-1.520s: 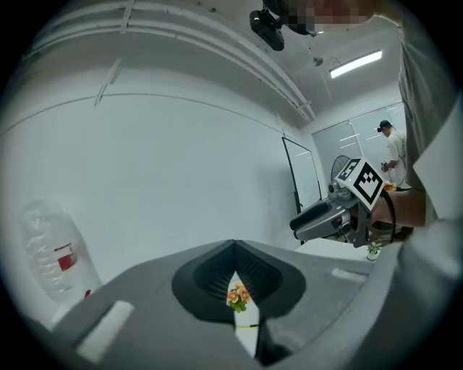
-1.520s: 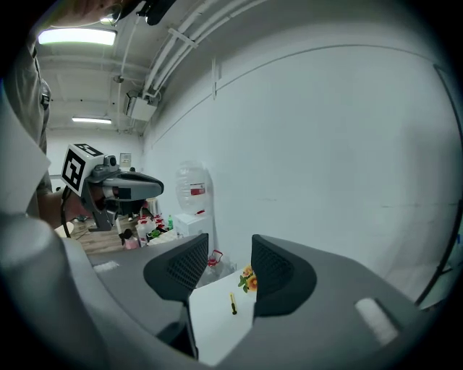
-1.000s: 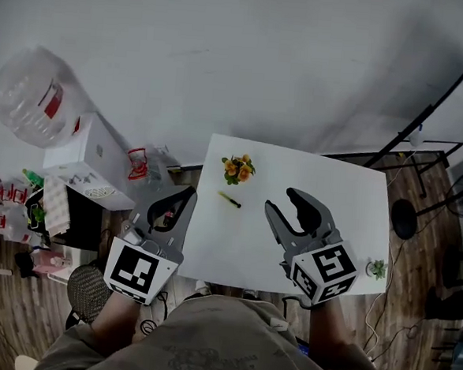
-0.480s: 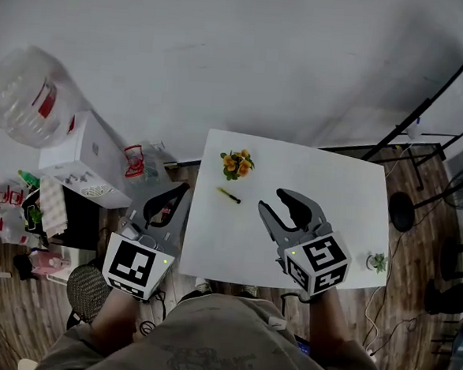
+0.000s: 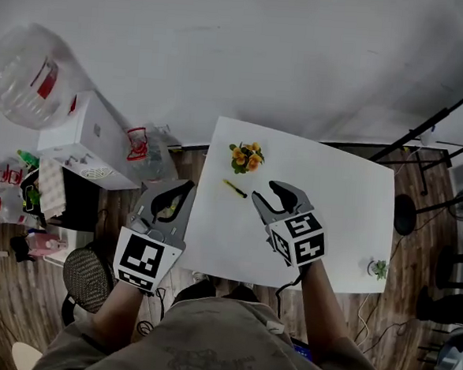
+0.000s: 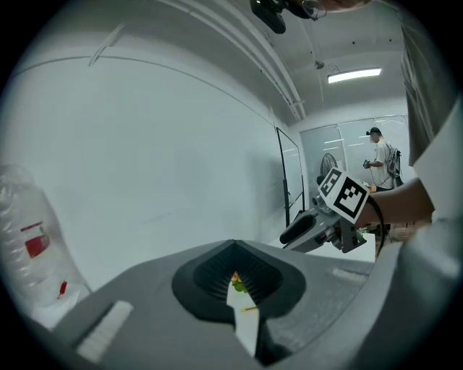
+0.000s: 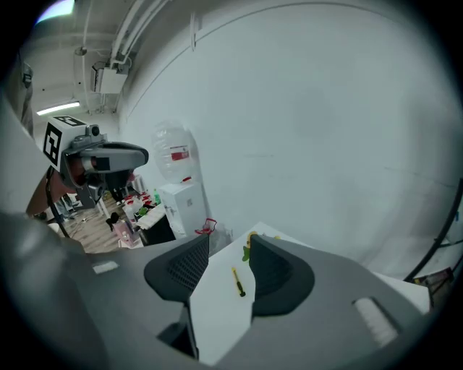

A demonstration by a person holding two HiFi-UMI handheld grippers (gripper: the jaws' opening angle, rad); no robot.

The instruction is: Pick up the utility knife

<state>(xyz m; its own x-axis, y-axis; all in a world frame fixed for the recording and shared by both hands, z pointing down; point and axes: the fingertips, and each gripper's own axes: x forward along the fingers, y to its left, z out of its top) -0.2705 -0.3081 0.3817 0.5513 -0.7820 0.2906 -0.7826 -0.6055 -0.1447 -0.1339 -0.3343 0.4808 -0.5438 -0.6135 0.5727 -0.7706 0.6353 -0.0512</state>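
over the white surface [image 5: 334,187], in the head view, the utility knife [image 5: 234,188] is seen lying flat near the far left corner, just beside a small bunch of orange flowers [image 5: 245,157]. the right gripper [image 5: 264,195] is held just short of the knife, its fingers [image 5: 282,190] spread and aimed at it, with nothing gripped. the left gripper [image 5: 169,201] is kept off the surface's left edge, above the floor. a tiny potted plant [image 5: 377,268] stands at the near right corner, well apart.

in the left gripper view, the fingers [image 6: 145,311] are brought together at the tips, with only a thin slit left between the hollowed pads. nothing is gripped, and the knife is glimpsed far off through that slit.

in the right gripper view, the fingers [image 7: 177,271] are set well apart and the knife is framed between them, untouched on the surface ahead. a water bottle [image 7: 173,155] on a white dispenser [image 7: 184,206] is seen off to the left.

the task is judged barely begun: only the approach is in hand, while closing on the knife and lifting it are left. nothing is found in the way, though the flowers beyond the knife could be nudged.
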